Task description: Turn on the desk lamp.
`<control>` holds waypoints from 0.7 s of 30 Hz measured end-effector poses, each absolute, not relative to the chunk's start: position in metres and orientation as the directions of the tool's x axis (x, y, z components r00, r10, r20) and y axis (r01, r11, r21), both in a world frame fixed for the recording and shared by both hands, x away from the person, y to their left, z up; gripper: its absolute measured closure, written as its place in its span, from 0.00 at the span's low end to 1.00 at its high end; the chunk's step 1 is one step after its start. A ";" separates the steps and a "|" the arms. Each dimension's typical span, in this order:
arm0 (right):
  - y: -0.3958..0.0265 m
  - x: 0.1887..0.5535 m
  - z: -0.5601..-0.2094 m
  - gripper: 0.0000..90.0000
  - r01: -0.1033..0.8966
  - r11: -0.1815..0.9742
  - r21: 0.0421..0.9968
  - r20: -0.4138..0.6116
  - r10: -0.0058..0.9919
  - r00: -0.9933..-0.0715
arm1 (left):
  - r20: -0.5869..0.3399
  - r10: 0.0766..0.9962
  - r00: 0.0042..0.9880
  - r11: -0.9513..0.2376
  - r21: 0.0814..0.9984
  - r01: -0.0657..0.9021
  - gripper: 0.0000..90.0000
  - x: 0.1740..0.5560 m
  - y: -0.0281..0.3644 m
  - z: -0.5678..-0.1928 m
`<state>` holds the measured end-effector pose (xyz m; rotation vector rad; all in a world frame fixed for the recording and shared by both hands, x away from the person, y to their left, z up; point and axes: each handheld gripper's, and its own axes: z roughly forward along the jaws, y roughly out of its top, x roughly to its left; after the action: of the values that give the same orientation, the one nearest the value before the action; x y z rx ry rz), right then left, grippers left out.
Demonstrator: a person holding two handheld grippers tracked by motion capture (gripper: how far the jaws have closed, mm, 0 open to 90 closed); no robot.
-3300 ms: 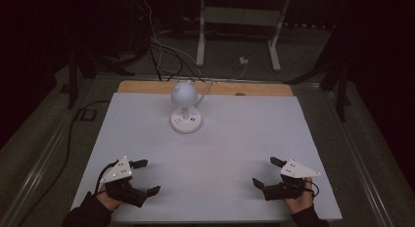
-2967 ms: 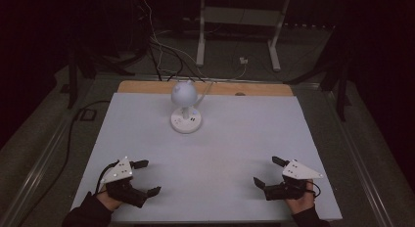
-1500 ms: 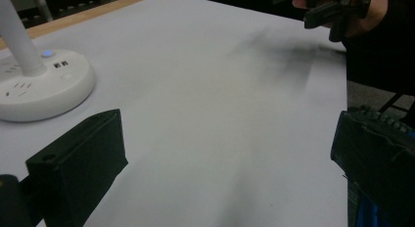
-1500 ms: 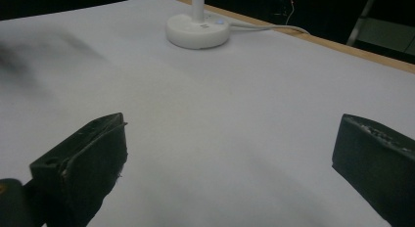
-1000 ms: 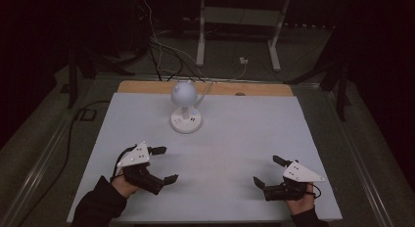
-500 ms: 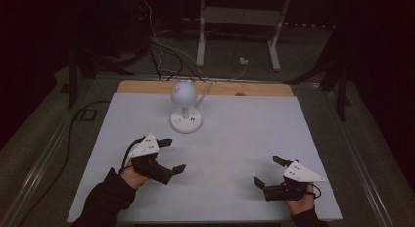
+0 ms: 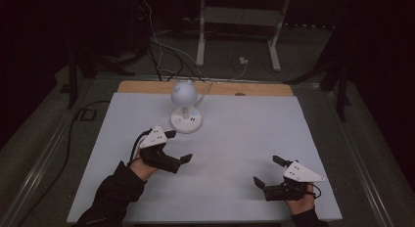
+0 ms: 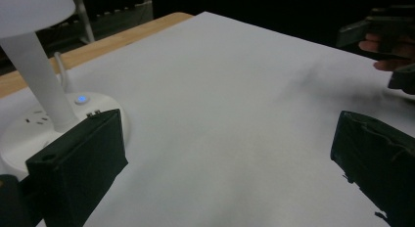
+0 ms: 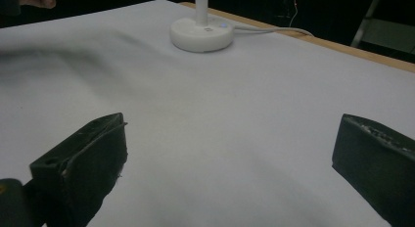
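So the white desk lamp (image 7: pixel 185 107) is the anchor for everything: it stands upright on the white table (image 7: pixel 244 139), toward the far edge and a bit left of the middle, with a round shade up top and a round base (image 8: pixel 44 124) that has sockets in it plus a small blue light glowing. Its cord runs off the back, over the wooden strip (image 7: pixel 254 89) behind it.

Left gripper (image 7: pixel 177 146) sits just in front of the lamp base, slightly to its left, jaws spread wide with nothing between them. In the left gripper view one jaw is right beside the base rim; can't tell if it's actually touching or just close.

Right gripper (image 7: pixel 266 170) is well away from the lamp, off toward the near right corner of the table, low over the surface. Its jaws are wide apart too, only bare tabletop between them. From its view the lamp base sits far off, straight ahead and a little left.
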<state>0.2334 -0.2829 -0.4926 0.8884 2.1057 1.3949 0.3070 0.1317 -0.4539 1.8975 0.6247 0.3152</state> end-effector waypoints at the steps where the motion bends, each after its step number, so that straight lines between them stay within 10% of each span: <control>1: -0.283 0.233 -0.493 0.00 0.261 0.277 0.925 -0.025 0.727 -0.686 | -0.069 0.559 0.826 -0.298 0.914 0.277 0.00 0.309 0.131 -0.454; 21: -0.283 0.232 -0.492 0.00 0.256 0.275 0.927 -0.028 0.729 -0.684 | -0.075 0.672 0.737 -0.270 0.901 0.338 0.00 0.335 0.114 -0.457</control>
<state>0.2325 -0.2834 -0.4916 0.8856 2.0985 1.3964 0.3354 0.1142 -0.4575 1.8784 0.7797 0.3937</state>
